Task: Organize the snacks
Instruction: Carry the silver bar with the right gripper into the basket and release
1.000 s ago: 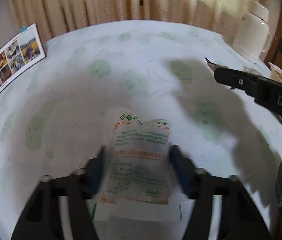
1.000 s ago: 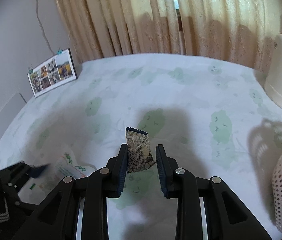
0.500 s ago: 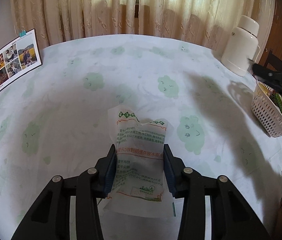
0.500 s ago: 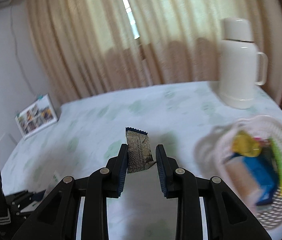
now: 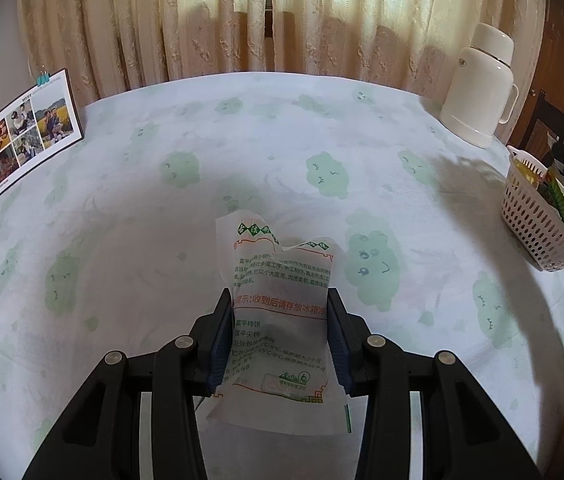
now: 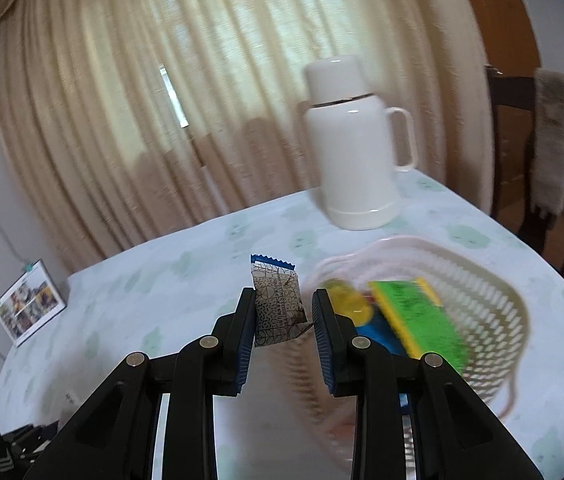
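Snacks: several are already lying in the basket at the tabletop's right edge. The right tongs are gripping a wrapper just beside its rim; the left tongs are clamping a pouch above mid-tabletop. Both deposits are pending.

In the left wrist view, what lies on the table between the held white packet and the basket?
Nothing: between the white packet and the basket, the left wrist view shows only bare tablecloth.

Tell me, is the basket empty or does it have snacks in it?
Not empty. The basket already holds packets: a green one and a yellow one.
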{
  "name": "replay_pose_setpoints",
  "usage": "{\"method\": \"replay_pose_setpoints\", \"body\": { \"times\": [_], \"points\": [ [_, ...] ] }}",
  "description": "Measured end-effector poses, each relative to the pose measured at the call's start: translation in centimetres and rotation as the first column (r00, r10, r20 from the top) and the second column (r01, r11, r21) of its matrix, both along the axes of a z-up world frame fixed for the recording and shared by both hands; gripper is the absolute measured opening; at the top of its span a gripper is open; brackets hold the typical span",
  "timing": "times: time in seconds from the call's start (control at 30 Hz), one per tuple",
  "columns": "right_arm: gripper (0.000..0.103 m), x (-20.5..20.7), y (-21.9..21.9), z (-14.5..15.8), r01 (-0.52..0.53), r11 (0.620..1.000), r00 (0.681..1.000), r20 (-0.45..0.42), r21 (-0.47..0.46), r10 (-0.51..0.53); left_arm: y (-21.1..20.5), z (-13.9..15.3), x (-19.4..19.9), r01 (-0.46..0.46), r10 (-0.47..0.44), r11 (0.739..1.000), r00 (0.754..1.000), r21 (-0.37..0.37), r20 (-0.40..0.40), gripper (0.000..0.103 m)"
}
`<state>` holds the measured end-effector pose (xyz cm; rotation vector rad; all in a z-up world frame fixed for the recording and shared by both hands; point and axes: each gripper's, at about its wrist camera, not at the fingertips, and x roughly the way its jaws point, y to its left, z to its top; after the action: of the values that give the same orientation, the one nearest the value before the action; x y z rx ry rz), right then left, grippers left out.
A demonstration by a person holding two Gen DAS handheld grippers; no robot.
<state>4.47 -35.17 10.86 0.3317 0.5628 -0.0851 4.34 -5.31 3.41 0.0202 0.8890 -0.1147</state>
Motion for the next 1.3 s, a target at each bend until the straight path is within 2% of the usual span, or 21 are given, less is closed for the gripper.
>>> {"method": "replay_pose_setpoints", "body": {
  "times": [0.2,0.27,0.33,0.37,0.6,0.83,0.97,1.3],
  "points": [
    [0.030,-1.2,-2.4,-0.3,0.095,0.995,0.995,0.006,0.014,-0.095,-1.0,0.8,-0.1,0.015,-0.015,1.000,1.000,0.015,0.010,0.039],
    [0.034,-1.7,-3.2,-0.3,0.128,0.991,0.992,0.009,0.027,-0.128,-1.6,1.2,-0.1,0.028,-0.028,0.999,0.999,0.016,0.017,0.039],
    [0.065,-2.0,-4.0,-0.4,0.146,0.987,0.989,0.012,0.064,-0.147,-2.3,1.8,-0.2,0.046,-0.046,0.999,0.999,0.021,0.027,0.039],
    [0.069,-2.2,-4.4,-0.3,0.156,0.984,0.987,0.022,0.081,-0.158,-2.7,2.1,-0.2,0.056,-0.056,0.998,0.998,0.023,0.034,0.039],
    [0.069,-4.3,-6.0,0.5,0.250,0.965,0.962,0.090,0.083,-0.257,-6.4,4.6,0.0,0.158,-0.158,0.987,0.986,0.010,0.059,0.039],
    [0.069,-5.5,-7.2,0.5,0.304,0.947,0.944,0.096,0.105,-0.314,-11.6,7.3,1.6,0.296,-0.290,0.952,0.954,-0.079,0.077,0.039],
    [0.069,-6.0,-7.7,0.6,0.324,0.940,0.938,0.095,0.106,-0.334,-14.7,7.7,2.9,0.333,-0.326,0.940,0.941,-0.078,0.086,0.039],
    [0.069,-6.5,-8.6,0.5,0.347,0.928,0.928,0.093,0.134,-0.361,-22.3,7.5,6.3,0.415,-0.416,0.891,0.909,-0.186,0.033,0.039]
  ]
}}
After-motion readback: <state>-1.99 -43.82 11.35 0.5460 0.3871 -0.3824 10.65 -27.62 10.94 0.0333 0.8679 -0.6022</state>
